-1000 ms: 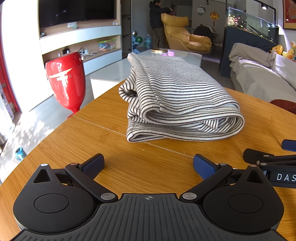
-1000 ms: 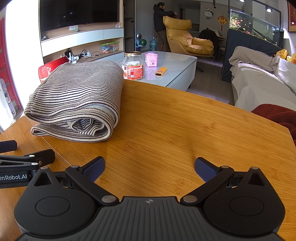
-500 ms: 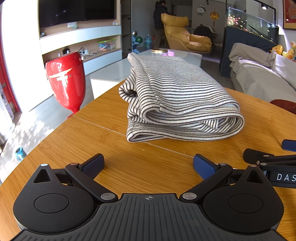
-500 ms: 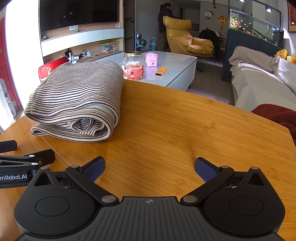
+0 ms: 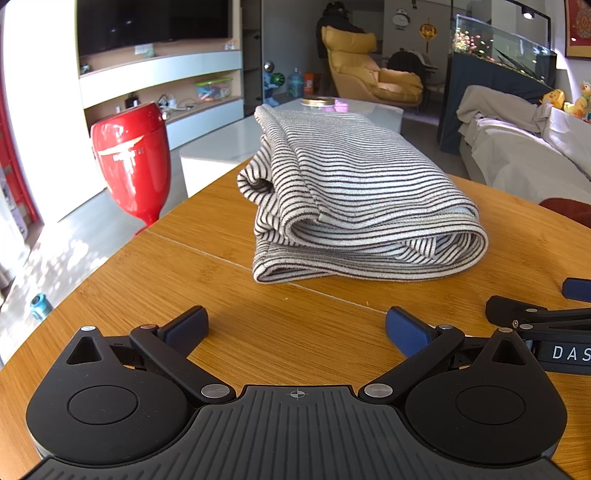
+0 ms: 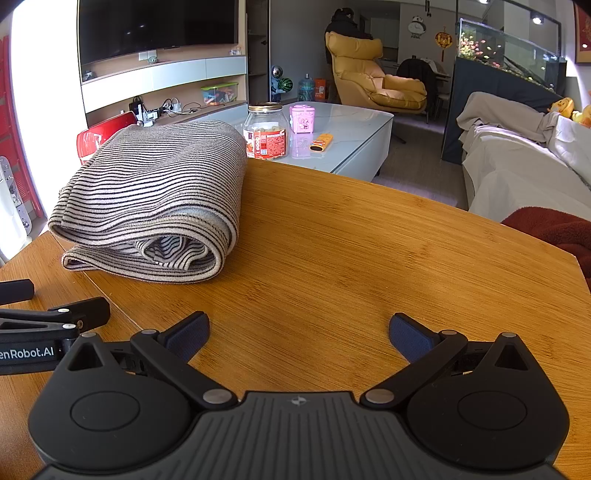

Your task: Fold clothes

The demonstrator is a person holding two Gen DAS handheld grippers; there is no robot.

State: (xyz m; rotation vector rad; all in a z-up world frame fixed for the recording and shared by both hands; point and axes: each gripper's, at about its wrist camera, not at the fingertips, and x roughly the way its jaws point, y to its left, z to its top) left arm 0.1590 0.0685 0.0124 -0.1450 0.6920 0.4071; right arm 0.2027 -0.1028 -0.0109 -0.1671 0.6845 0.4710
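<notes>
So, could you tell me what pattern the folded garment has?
Thin dark stripes on off-white garment; clearest in the left wrist view.

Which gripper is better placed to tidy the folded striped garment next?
Left, probably. The left gripper is open and faces the striped garment straight ahead. The right gripper, also open, points at bare wooden table, with the garment off to its left.

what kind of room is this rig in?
Most likely a home living room: a wall-mounted TV over shelving, a yellow recliner, a covered sofa and a fish tank. The folded striped garment lies on a wooden table.
</notes>
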